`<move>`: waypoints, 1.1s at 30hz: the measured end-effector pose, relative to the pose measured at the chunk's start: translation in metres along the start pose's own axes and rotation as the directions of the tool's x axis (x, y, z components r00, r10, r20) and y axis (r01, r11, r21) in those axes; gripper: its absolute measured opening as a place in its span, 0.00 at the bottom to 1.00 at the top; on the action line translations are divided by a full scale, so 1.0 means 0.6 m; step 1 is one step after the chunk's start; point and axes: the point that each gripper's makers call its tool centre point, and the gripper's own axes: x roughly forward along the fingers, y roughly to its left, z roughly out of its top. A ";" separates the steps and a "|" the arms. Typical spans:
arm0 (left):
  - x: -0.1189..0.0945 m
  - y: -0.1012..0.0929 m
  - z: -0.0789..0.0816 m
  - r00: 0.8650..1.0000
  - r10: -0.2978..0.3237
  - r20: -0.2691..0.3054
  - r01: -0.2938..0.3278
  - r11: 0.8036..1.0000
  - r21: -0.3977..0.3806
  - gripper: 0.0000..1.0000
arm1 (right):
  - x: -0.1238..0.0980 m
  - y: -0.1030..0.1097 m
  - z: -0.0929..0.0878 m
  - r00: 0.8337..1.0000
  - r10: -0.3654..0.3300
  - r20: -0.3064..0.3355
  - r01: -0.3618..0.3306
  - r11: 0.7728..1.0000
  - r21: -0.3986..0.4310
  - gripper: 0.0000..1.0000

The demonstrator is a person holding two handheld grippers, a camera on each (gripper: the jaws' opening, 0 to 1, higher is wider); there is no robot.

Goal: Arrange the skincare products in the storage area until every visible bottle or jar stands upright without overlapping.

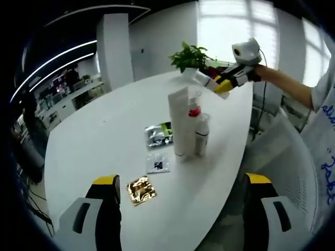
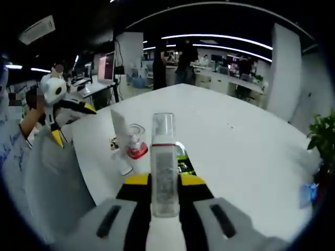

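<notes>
Clear plastic with a white label and a red band: bottle clamped between the right gripper's fingers, cap pointing away, held in the air above the near edge of the white worktop. Seen from the left gripper view, same bottle carried high beyond the standing group, close to a potted plant.

Best handled, by judgement, by swinging the bottle base-down first, then lowering onto bare worktop beside the group rather than into it, and loosening the grip only once the base sits flat.

Already upright and close together: tall white tube, small red-capped bottle, small white bottle. Any sideways brush could likely topple the tube.

Flat on the worktop nearby: silver-and-green sachet, small dark sachet, gold foil sachet. Worth avoiding as footing, since a base on foil may sit crooked.

Left gripper low at the near edge, fingers spread wide, holding nothing.
</notes>
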 end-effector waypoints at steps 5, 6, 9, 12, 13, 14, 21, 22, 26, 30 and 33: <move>0.001 -0.008 0.006 1.000 -0.004 0.015 0.004 1.000 -0.006 0.95 | -0.012 0.021 0.011 0.999 0.009 0.053 -0.010 1.000 0.024 0.18; 0.001 -0.009 0.008 1.000 -0.007 0.020 0.008 1.000 -0.008 0.95 | -0.015 0.028 0.012 0.998 0.012 0.061 -0.014 1.000 0.021 0.18; 0.001 -0.014 0.012 0.999 -0.013 0.037 0.014 1.000 -0.015 0.94 | -0.019 0.046 0.019 0.996 0.023 0.089 -0.025 0.999 0.025 0.18; 0.001 -0.016 0.016 0.999 -0.008 0.046 0.008 1.000 -0.016 0.94 | -0.023 0.062 0.025 0.993 0.037 0.113 -0.041 0.999 0.033 0.18; 0.002 -0.016 0.017 0.999 -0.008 0.047 0.009 1.000 -0.016 0.94 | -0.022 0.069 0.026 0.992 0.043 0.119 -0.048 0.998 0.033 0.18; 0.002 -0.018 0.018 0.999 -0.010 0.049 0.011 1.000 -0.016 0.94 | -0.022 0.075 0.027 0.991 0.048 0.122 -0.052 0.998 0.031 0.18; 0.002 -0.028 0.028 0.996 -0.025 0.085 0.028 0.999 -0.035 0.90 | -0.006 0.123 0.039 0.983 0.099 0.155 -0.106 0.994 0.035 0.18; 0.001 -0.029 0.029 0.996 -0.026 0.088 0.029 0.999 -0.037 0.90 | -0.004 0.130 0.039 0.982 0.108 0.156 -0.115 0.993 0.034 0.18; 0.001 -0.032 0.030 0.995 -0.023 0.096 0.027 0.999 -0.038 0.88 | 0.012 0.157 0.039 0.977 0.142 0.157 -0.150 0.988 0.040 0.18; 0.001 -0.037 0.031 0.994 -0.029 0.106 0.035 0.998 -0.050 0.84 | 0.027 0.187 0.038 0.972 0.177 0.154 -0.185 0.982 0.043 0.18; 0.002 -0.041 0.030 0.993 -0.040 0.110 0.047 0.997 -0.065 0.81 | 0.040 0.204 0.036 0.970 0.193 0.151 -0.200 0.979 0.036 0.18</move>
